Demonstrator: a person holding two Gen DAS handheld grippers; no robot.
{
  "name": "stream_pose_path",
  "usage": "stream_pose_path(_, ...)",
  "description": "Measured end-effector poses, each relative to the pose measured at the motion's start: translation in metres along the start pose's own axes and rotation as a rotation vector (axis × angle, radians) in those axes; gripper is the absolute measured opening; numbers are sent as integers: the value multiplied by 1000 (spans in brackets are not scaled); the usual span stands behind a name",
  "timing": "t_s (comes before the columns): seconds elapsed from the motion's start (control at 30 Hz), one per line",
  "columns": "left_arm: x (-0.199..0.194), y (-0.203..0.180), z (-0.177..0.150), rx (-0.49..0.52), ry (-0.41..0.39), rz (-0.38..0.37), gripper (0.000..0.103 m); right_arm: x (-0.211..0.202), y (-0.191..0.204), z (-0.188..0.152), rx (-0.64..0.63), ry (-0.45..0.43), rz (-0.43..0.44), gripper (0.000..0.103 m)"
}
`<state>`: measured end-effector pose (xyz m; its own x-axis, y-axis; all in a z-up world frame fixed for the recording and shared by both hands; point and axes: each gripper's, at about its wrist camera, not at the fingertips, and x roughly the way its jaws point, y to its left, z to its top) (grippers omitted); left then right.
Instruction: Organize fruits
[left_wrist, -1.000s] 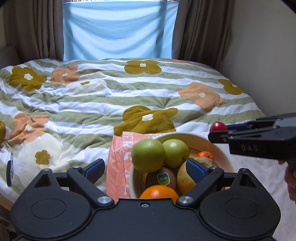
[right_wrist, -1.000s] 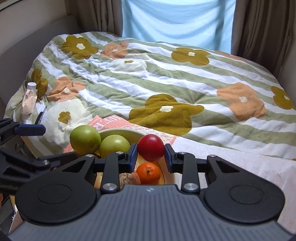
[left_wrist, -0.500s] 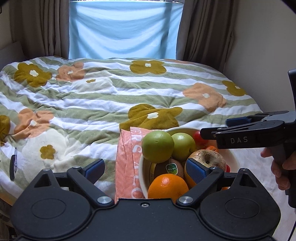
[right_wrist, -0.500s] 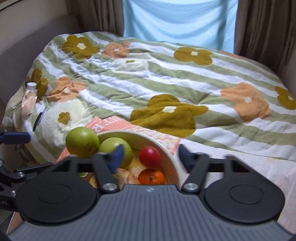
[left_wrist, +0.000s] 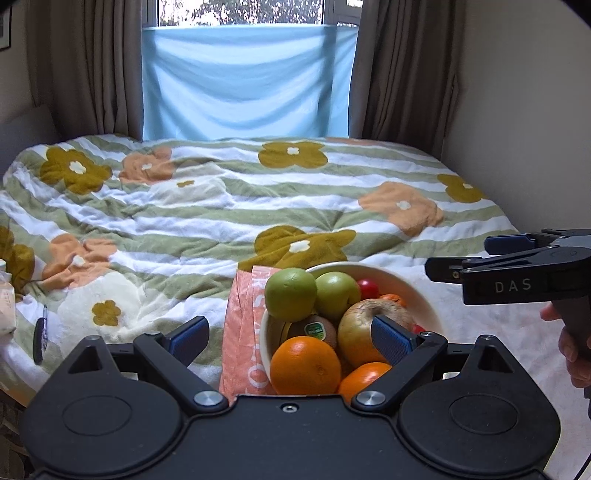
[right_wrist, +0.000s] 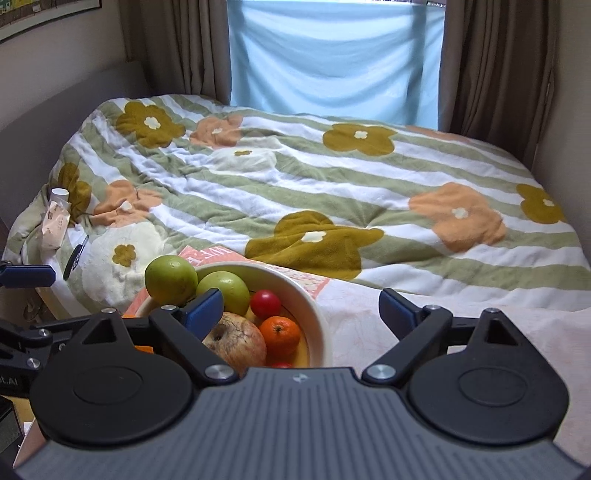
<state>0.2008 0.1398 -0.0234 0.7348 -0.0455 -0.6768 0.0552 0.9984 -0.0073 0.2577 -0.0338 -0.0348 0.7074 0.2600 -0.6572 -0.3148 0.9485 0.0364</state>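
A cream bowl sits on the bed, full of fruit: two green apples, a small red fruit, a mandarin, a russet apple, a kiwi and an orange. My left gripper is open and empty, just short of the bowl's near side. My right gripper is open and empty, above the bowl's right rim; it shows at the right of the left wrist view.
An orange-pink printed sheet lies under the bowl. The floral striped quilt covers the bed up to the curtained window. A wall runs along the right. A small bottle and packet and a pen lie at the bed's left edge.
My right gripper let go of the red fruit, which now lies in the bowl, then opened wide and drew back to the right. My left gripper lifted slightly.
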Motion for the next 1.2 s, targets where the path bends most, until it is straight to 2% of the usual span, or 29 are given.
stream_pose_path(0.2,-46,-28,-7,-2,-64,15,97,-68,-18,-12,2,-70,-33,103)
stream_pose_path(0.4,-96,-65,-20,3,-124,10,97,-148,-40,-38,20,-123,-81,103)
stream_pose_path(0.63,-140,-101,-43,5,-160,-21,102,-227,-56,-79,59,-134,-149,103)
stream_pose_path(0.93,-165,-128,-74,23,-150,-9,103,-268,-73,-132,144,-83,-241,103)
stream_pose_path(1.2,-170,-139,-83,27,-139,-7,103,-279,-76,-152,172,-62,-259,103)
